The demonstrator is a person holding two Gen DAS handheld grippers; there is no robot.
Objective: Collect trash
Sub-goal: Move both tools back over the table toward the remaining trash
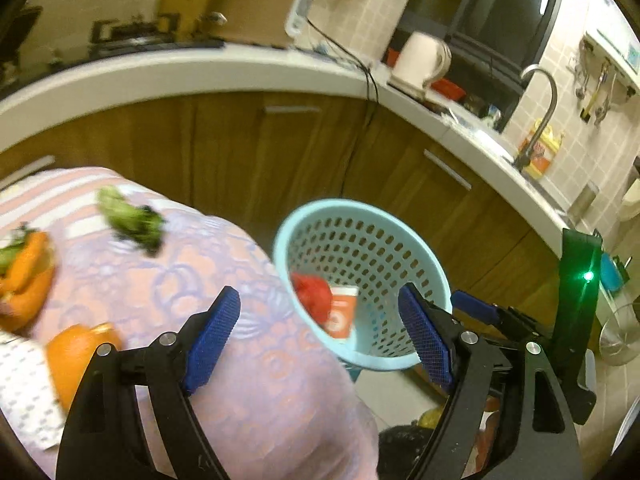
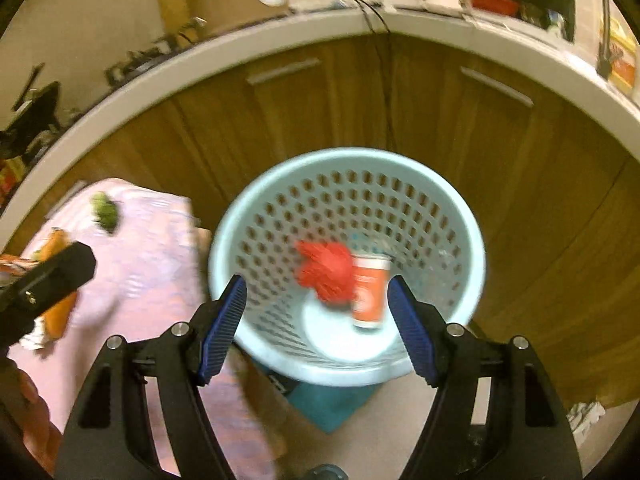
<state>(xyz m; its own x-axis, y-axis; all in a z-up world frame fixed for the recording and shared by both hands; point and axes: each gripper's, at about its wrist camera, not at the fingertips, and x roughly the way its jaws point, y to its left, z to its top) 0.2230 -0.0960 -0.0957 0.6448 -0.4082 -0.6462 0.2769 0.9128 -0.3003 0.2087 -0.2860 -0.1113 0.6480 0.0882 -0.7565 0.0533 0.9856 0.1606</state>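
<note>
A light blue perforated basket (image 1: pixel 384 236) (image 2: pixel 400 184) stands beside the table. Inside lie a crumpled red wrapper (image 1: pixel 312 296) (image 2: pixel 326 270) and an orange paper cup (image 1: pixel 343 312) (image 2: pixel 370 294). On the pink-clothed table (image 1: pixel 224 320) (image 2: pixel 140 264) lie orange peels (image 1: pixel 76 356) (image 2: pixel 56 312), another peel (image 1: pixel 28 280) and a green vegetable scrap (image 1: pixel 130 220) (image 2: pixel 105 210). My left gripper (image 1: pixel 320 336) is open and empty over the table's right edge. My right gripper (image 2: pixel 316 328) is open and empty above the basket; it also shows in the left wrist view (image 1: pixel 476 308).
A white counter (image 1: pixel 240 68) over wooden cabinets (image 2: pixel 440 120) curves behind, with a pot (image 1: pixel 256 0), a kettle (image 1: pixel 424 60), a faucet (image 1: pixel 540 112) and a hanging cable (image 1: pixel 360 140). A patterned paper (image 1: pixel 24 392) lies at the table's near left. Dark items sit on the floor (image 1: pixel 408 440).
</note>
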